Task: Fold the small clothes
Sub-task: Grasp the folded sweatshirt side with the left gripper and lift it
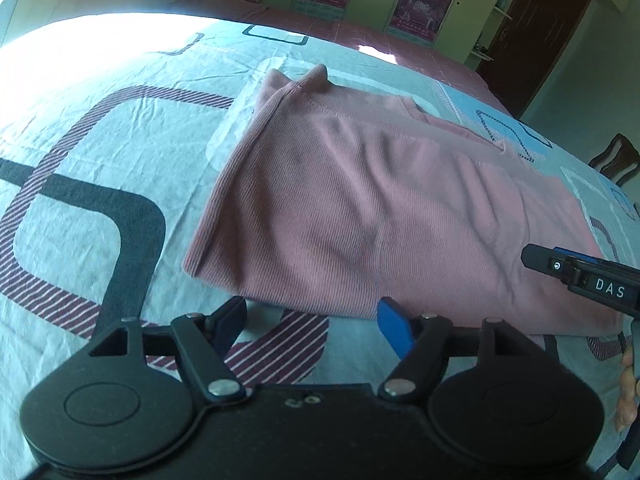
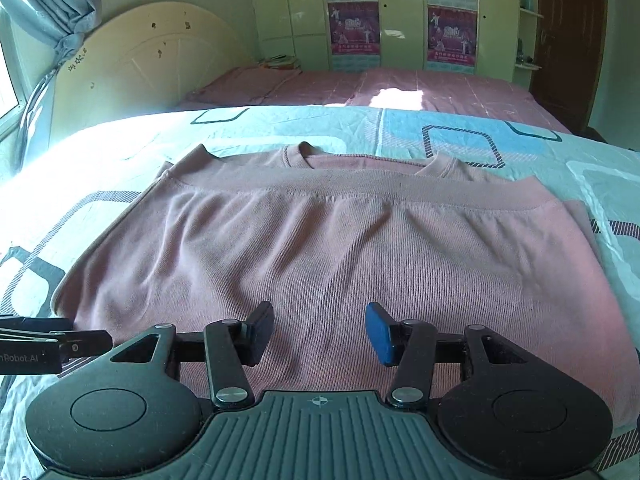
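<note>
A pink ribbed top (image 1: 360,216) lies folded over on itself on the patterned bedsheet; in the right wrist view (image 2: 340,248) its hem band lies across just below the neckline. My left gripper (image 1: 312,324) is open and empty, just off the garment's near edge. My right gripper (image 2: 318,332) is open and empty, hovering over the near part of the top. The right gripper's finger (image 1: 576,272) shows at the right of the left wrist view. The left gripper (image 2: 52,346) shows at the left edge of the right wrist view.
The light sheet with dark and striped loops (image 1: 80,208) covers the bed around the top. A pink bedspread (image 2: 400,88), headboard (image 2: 152,60) and wardrobe with posters (image 2: 400,16) lie beyond. A dark door (image 2: 568,36) is at far right.
</note>
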`<state>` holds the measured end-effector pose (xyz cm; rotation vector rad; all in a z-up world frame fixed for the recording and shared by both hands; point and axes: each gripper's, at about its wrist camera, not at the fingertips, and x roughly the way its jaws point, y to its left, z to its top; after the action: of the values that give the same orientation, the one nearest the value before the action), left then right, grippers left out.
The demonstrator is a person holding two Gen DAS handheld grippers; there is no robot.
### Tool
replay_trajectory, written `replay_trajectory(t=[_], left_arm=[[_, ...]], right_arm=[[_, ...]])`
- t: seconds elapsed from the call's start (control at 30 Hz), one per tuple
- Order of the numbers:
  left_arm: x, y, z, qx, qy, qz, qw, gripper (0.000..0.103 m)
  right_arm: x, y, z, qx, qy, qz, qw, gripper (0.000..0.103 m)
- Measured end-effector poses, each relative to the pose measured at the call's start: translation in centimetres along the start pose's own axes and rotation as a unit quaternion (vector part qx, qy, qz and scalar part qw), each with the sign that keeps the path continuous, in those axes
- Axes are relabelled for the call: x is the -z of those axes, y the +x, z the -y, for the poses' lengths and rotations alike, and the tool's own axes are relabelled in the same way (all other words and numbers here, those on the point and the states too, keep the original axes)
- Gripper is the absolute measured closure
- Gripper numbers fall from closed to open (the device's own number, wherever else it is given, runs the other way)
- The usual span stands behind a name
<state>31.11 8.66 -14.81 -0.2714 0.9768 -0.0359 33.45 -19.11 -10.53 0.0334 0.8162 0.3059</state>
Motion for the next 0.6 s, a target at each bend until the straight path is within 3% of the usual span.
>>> replay_trajectory(t=[0.27,0.6], left_arm=[[0.2,1.3,-2.3,0.090,-0.119,0.010,0.9888,0.021],[-1.4,3.7,-3.2,0.124,-0.187,0.067,0.9722,0.021]], right_arm=[[-0.1,0.7,0.3,0.003,-0.002,-0.001,1.000,0.052],[-2.1,2.8,-0.5,-0.001,0.002,0.020,1.000,0.052]])
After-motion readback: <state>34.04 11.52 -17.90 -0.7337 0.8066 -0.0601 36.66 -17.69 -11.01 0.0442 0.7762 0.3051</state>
